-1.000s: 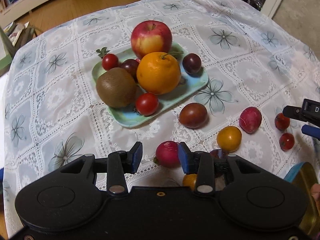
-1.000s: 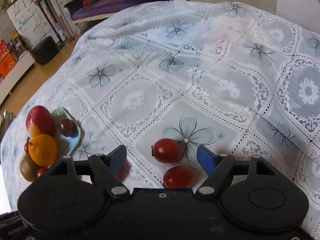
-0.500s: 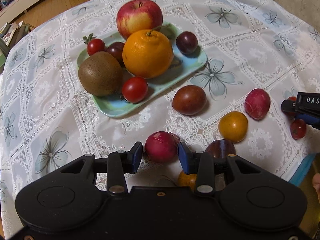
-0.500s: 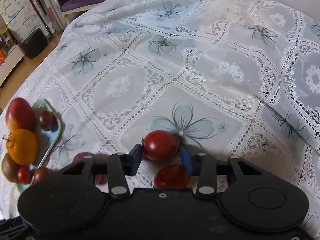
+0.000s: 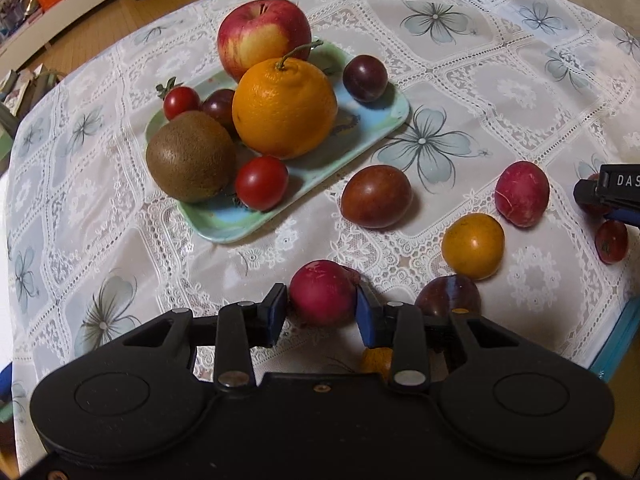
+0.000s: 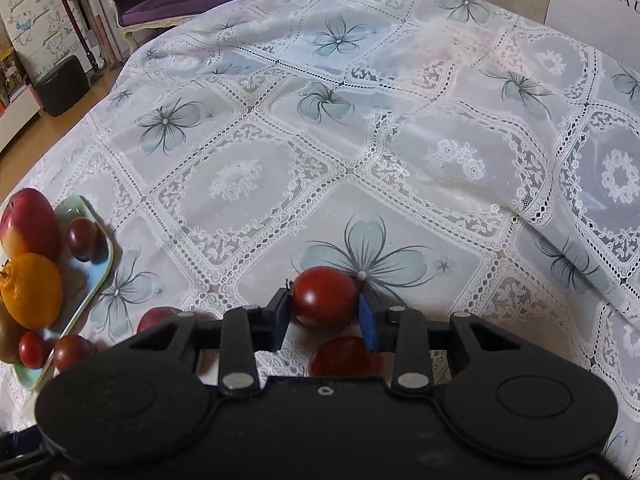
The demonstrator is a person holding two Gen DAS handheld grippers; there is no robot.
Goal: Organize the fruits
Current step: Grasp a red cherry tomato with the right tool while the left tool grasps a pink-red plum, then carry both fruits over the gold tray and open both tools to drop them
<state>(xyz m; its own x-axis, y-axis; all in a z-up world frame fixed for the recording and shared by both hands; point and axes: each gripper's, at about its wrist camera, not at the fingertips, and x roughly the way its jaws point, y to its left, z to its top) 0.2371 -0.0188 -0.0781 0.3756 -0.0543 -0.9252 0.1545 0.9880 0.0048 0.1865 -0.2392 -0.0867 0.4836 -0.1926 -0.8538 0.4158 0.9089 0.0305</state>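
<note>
My left gripper (image 5: 322,314) is shut on a pink-red plum (image 5: 322,292) near the table's front edge. A pale green tray (image 5: 390,114) farther back holds an apple (image 5: 262,32), an orange (image 5: 284,108), a kiwi (image 5: 190,156), cherry tomatoes (image 5: 260,182) and dark plums (image 5: 365,78). Loose on the cloth lie a dark red plum (image 5: 376,196), a small orange fruit (image 5: 472,246) and another pink plum (image 5: 522,194). In the right wrist view, my right gripper (image 6: 324,318) is shut on a cherry tomato (image 6: 324,296), with a second tomato (image 6: 344,356) under it.
A lace tablecloth (image 6: 360,140) with blue flowers covers the table. A dark purple plum (image 5: 448,296) and an orange fruit (image 5: 376,360) lie close under my left gripper. A blue-edged container (image 5: 616,336) sits at the right edge. The tray (image 6: 96,272) shows left in the right wrist view.
Both grippers have shut: the left on the pink-red plum, the right on the cherry tomato. The left view has drawn closer to the tray.
</note>
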